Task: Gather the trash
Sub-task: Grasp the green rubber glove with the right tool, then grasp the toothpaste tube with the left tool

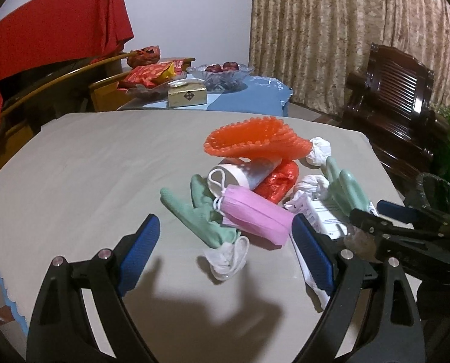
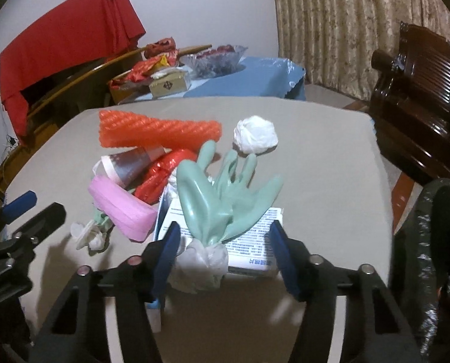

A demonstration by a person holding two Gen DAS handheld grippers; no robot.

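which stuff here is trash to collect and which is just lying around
Trash:
pink face mask
green rubber glove
orange foam net
white paper cup
crumpled red wrapper
knotted white bag

Lying about:
gold tissue box
glass fruit bowl
red cloth

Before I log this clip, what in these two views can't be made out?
- Printed white box: right wrist view, text too small; a mint-green rubber glove covers much of it.
- Black-lined bin: both views, cut off at the right edge; contents unseen.
- Paper cup: left wrist view, partly under the orange foam net.
- Right hand-held gripper: contact with the glove's white cuff unclear.
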